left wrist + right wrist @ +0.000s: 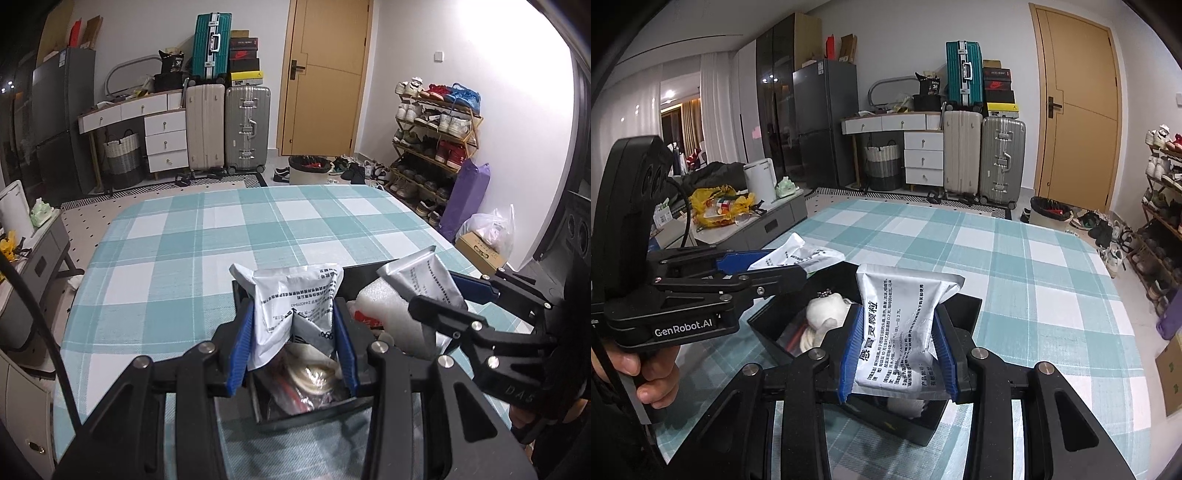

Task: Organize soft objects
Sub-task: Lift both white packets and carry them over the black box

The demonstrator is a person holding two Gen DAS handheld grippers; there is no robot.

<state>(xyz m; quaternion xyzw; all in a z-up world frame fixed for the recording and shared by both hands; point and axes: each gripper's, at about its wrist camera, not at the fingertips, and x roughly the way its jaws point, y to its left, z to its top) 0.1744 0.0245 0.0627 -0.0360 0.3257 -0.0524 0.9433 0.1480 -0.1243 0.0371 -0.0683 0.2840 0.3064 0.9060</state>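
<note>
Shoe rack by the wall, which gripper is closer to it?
Right. The right gripper, over the black box, is on the side toward the shoe rack; the left gripper is beside it, on the far side.

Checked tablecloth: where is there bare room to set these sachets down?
The teal-and-white checked tablecloth lies bare beyond and left of the black open box, up to its far edge. Crowded: the box itself, holding a white plush toy and wrappers.
</note>
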